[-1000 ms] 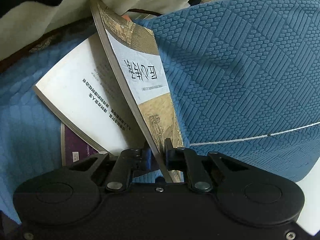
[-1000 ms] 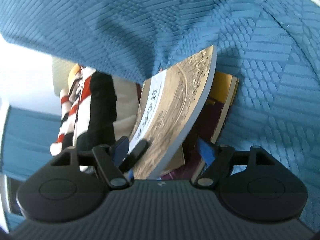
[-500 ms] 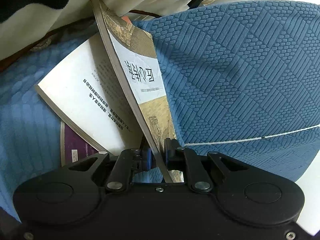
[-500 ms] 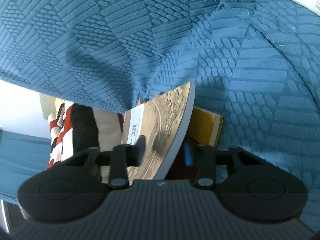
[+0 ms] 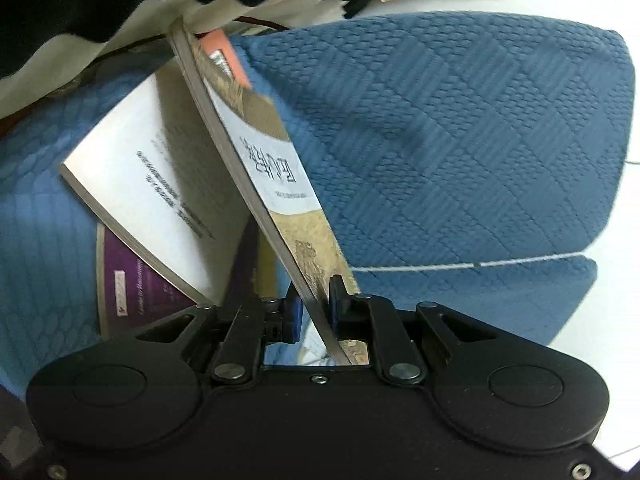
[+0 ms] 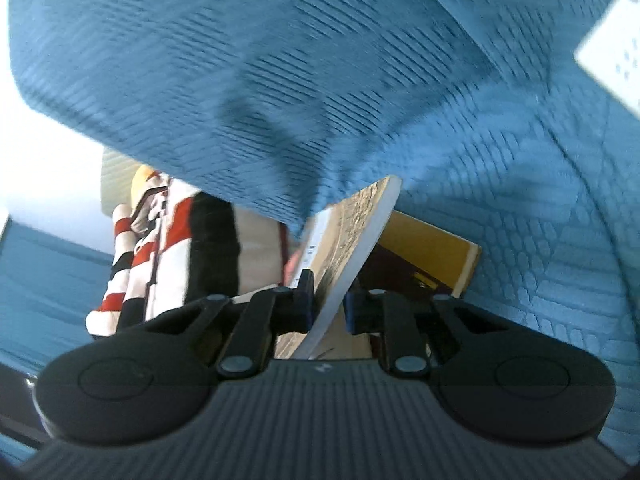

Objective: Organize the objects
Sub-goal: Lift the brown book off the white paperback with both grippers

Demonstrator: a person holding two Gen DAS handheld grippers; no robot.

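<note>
Since a second ago the right gripper (image 6: pixel 328 304) has gone from gaping around the book's edge to pinching it, its jaws closing on the cover with the pages between them, and the book (image 5: pixel 276 184) now stands steeper off the pile.

Nearest the left wrist camera, the left gripper (image 5: pixel 316 308) is clenched on the same book's lower edge, so both hold one volume at separate points. Just behind it lie a white paperback (image 5: pixel 160 184) and a purple book (image 5: pixel 132 280), overlapping on the blue quilted bedding (image 5: pixel 460 152). From the right wrist view a yellow-edged book (image 6: pixel 432 256) rests under the lifted one, and farther off sits a red, white and black striped fabric (image 6: pixel 160 248).

To do this step well, I judge the two grips should rise together and at one angle; a twist between them would bend the cover or tear pages. Clearing the soft bedding fully before swinging sideways should keep the white paperback from being dragged along. Where the book belongs is not shown.
</note>
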